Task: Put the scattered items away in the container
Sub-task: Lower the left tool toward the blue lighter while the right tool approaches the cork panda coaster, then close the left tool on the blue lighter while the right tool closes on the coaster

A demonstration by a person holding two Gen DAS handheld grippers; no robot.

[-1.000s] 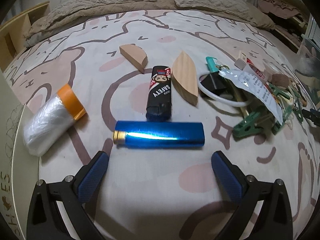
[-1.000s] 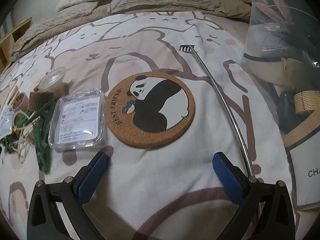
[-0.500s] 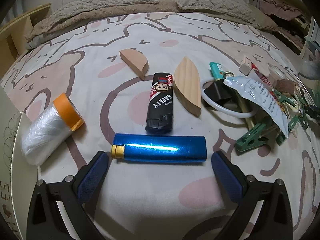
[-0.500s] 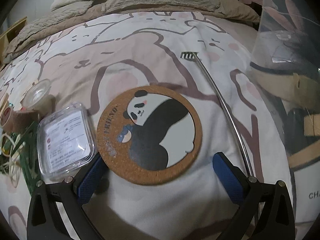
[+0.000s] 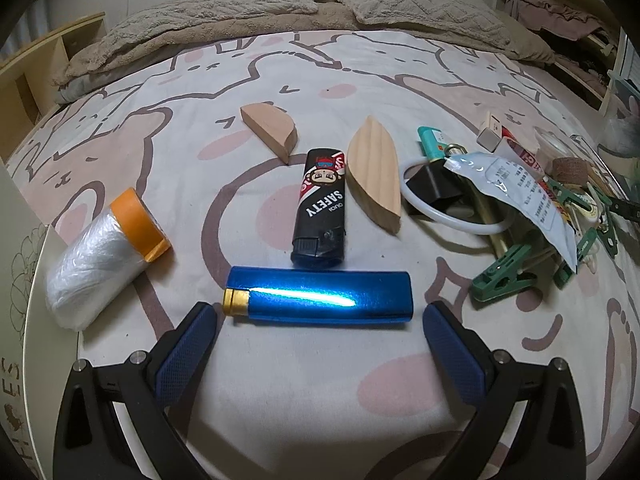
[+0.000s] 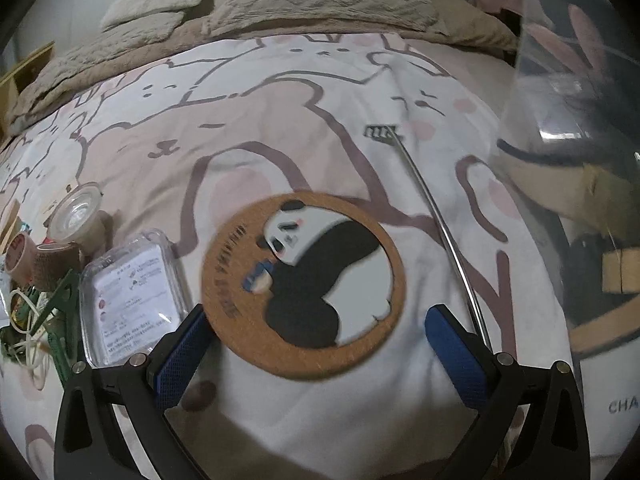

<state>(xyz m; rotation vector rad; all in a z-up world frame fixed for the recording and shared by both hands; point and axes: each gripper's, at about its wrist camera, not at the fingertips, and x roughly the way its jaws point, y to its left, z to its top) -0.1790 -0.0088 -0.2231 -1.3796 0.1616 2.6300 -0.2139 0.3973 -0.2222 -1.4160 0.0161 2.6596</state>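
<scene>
A blue lighter (image 5: pixel 320 297) is seen lying crosswise on the bed (image 5: pixel 360 80), just ahead of the left gripper (image 5: pixel 319 344), whose jaws are spread apart and empty. A panda coaster (image 6: pixel 304 284) lies flat between the wide-open jaws of the right gripper (image 6: pixel 316 344). The clear container (image 6: pixel 576 128) is shown at far right.

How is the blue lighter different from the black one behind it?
The blue lighter is plain metallic with a gold end and lies crosswise; the black lighter is printed with a cartoon face and "SAFETY" and points away from the camera. The blue one looks longer. Both lie flat on the bedspread.
</scene>
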